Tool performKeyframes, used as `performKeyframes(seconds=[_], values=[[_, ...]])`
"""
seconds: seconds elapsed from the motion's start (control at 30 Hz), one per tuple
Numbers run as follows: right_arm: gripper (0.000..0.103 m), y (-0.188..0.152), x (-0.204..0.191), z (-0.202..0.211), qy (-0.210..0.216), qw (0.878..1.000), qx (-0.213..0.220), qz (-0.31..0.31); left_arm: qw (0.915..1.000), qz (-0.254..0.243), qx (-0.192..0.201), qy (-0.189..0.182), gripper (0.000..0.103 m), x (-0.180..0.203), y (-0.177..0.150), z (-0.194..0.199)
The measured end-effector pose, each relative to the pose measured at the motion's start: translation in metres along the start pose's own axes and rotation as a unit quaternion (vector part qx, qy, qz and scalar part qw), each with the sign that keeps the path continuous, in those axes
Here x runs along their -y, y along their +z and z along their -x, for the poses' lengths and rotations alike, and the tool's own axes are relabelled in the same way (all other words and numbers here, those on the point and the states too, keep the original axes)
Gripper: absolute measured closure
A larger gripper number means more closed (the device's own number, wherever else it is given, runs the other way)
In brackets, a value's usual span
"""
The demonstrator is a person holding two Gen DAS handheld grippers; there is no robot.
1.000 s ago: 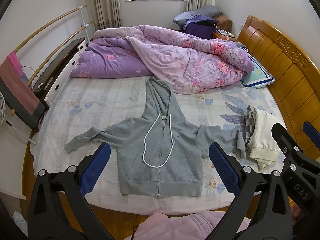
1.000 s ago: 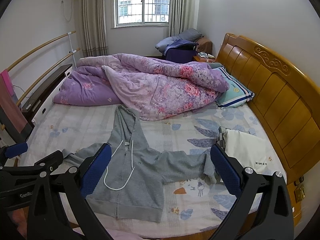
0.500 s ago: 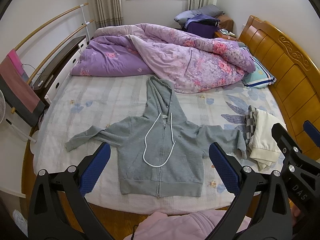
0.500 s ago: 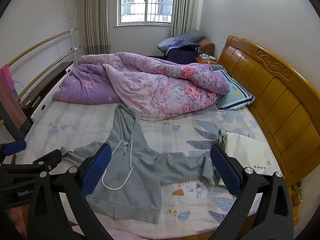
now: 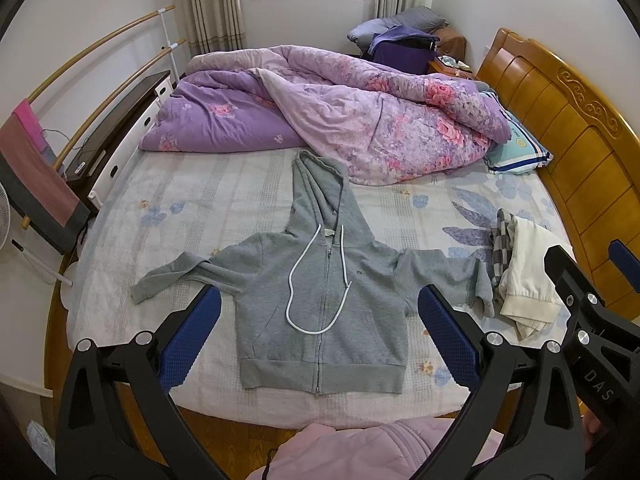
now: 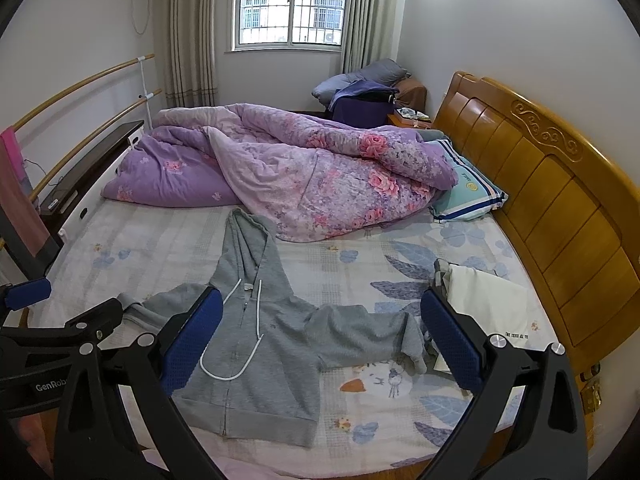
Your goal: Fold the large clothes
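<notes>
1. We hold two grippers above the near edge of a bed (image 5: 192, 208), both spread wide with nothing between their blue pads.
2. The left gripper (image 5: 319, 330) fills the bottom of the left wrist view; its pads frame the lower half of a grey hoodie (image 5: 324, 304) but float above it, not touching.
3. The right gripper (image 6: 322, 334) fills the bottom of the right wrist view, also clear of the cloth.
4. The grey hoodie lies flat and face up at the centre of the left wrist view, zipped shut, hood pointing to the upper part of the frame, hem nearest us.
5. Its sleeves spread out to both sides; a white drawstring (image 5: 310, 280) loops over the chest.
6. At right of frame, the sleeve end lies just beside a small pile of cream and checked clothes (image 5: 524, 272).
7. A rumpled purple floral quilt (image 5: 340, 116) crosses the upper middle of the frame, touching the hood.
8. A striped pillow (image 5: 516, 152) lies at upper right against a wooden headboard (image 5: 580, 140).
9. A pink padded garment (image 5: 360, 452) shows at the bottom centre.
</notes>
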State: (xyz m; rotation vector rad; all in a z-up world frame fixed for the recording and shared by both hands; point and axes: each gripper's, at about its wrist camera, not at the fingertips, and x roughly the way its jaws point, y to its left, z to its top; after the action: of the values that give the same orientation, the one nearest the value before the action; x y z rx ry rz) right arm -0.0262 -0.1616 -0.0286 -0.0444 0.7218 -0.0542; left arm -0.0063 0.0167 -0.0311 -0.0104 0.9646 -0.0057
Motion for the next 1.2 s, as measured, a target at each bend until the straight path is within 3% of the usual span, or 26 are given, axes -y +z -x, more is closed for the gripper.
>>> performKeyframes(seconds=[0.6,0.93,1.2], values=[[0.007,-0.002,0.009,-0.009,0.018,1.000,-0.003,0.000,0.9999,0.008,-0.013,-0.003,0.005,0.008,0.003,-0.008],[0.007,0.000,0.005,-0.015,0.084,0.996,-0.003,0.032,0.9976,0.048,-0.024,0.044,0.005,0.010,-0.004,0.004],[0.007,-0.003,0.005,-0.024,0.155,0.986,-0.014,0.062,0.9920,0.094,-0.039,0.075,0.005,0.011,-0.015,0.013]])
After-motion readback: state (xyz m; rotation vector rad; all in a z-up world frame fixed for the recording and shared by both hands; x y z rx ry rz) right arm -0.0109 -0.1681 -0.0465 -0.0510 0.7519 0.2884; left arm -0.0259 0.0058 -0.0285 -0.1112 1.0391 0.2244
